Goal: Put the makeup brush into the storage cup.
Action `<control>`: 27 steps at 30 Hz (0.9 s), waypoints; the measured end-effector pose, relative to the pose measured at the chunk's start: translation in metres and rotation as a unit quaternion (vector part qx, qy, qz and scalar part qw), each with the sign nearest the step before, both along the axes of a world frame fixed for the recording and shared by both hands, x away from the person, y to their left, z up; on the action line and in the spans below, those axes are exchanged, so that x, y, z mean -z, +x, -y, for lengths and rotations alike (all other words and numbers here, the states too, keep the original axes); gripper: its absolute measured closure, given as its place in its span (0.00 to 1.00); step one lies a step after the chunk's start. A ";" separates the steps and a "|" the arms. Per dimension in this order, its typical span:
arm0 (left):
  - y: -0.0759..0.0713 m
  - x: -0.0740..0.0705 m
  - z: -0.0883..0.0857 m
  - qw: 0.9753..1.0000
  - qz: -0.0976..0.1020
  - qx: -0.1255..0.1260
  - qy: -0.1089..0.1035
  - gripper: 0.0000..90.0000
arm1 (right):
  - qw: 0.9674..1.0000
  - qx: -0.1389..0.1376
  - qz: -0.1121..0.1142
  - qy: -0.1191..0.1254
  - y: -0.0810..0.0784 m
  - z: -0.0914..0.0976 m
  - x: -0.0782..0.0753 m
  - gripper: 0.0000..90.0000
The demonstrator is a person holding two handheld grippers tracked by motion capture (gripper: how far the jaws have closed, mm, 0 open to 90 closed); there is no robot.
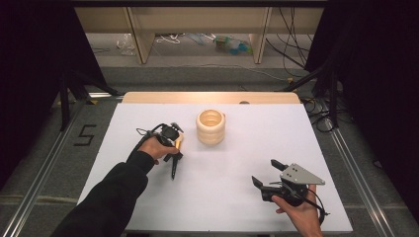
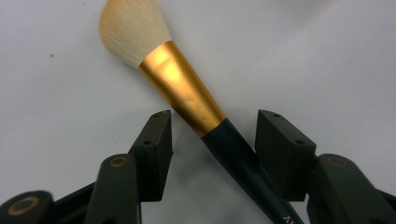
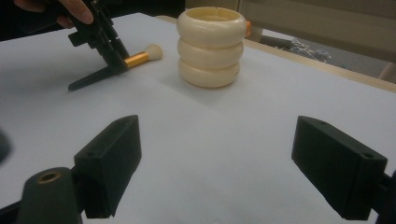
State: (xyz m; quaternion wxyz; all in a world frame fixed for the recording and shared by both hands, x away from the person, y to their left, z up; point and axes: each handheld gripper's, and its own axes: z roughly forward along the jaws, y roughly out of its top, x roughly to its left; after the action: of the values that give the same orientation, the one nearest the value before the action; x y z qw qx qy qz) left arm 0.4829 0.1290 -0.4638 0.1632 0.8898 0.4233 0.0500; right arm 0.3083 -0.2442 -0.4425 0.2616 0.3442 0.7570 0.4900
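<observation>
- Brush (image 2: pixel 187 93) lies flat on white tabletop (image 1: pixel 237 158), left of ribbed cream holder (image 1: pixel 211 127).
- Left gripper (image 2: pixel 212 126) straddles its handle, jaws part-open, not clamped.
- Right gripper (image 1: pixel 264 173) wide open, empty.
- Grey floor (image 1: pixel 197 74), cables beyond.

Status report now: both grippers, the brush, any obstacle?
Left gripper open astride brush, pads not touching. Right gripper open, empty. Holder stands apart.

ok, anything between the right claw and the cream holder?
Nothing: bare white table runs from the right claw to the holder, seen in the right gripper view.
</observation>
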 end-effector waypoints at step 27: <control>0.005 -0.003 0.006 0.998 -0.005 0.049 0.034 0.81 | 1.000 -0.005 -0.012 -0.001 -0.001 -0.001 0.000 0.19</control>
State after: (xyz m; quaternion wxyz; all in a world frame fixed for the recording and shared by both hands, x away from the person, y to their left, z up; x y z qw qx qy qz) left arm 0.4883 0.1230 -0.4603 0.1329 0.9147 0.3782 0.0516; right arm 0.3074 -0.2432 -0.4428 0.2506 0.3464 0.7619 0.4866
